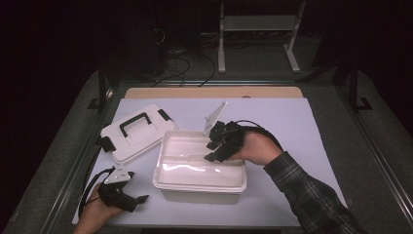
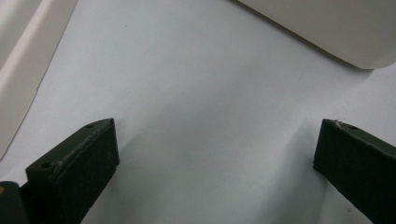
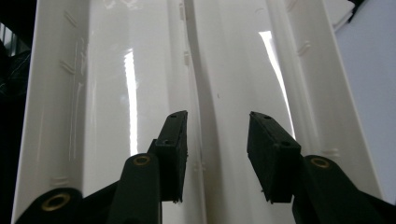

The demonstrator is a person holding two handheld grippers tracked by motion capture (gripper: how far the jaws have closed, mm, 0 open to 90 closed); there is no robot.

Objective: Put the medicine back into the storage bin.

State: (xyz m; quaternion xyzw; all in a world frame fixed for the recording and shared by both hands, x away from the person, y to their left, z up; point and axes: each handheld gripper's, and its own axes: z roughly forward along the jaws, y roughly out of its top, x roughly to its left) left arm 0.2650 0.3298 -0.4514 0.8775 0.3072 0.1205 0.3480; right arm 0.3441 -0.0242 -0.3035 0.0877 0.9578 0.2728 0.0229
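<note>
Dark room, lit counter (image 1: 292, 126): right gripper (image 3: 217, 154) fingers half-spread over the bin (image 1: 199, 183) divider, empty; I'd centre first. Left gripper (image 2: 215, 158) spread.

High view dim overall; room beyond the counter's (image 1: 272, 117) far edge near black, only the counter lit from overhead. Strong glare streaks on the glossy white bin (image 3: 140, 70) walls in the right gripper view. Soft shadows under black pads (image 2: 79, 163) in the left gripper view, near parts slightly blurred.
</note>
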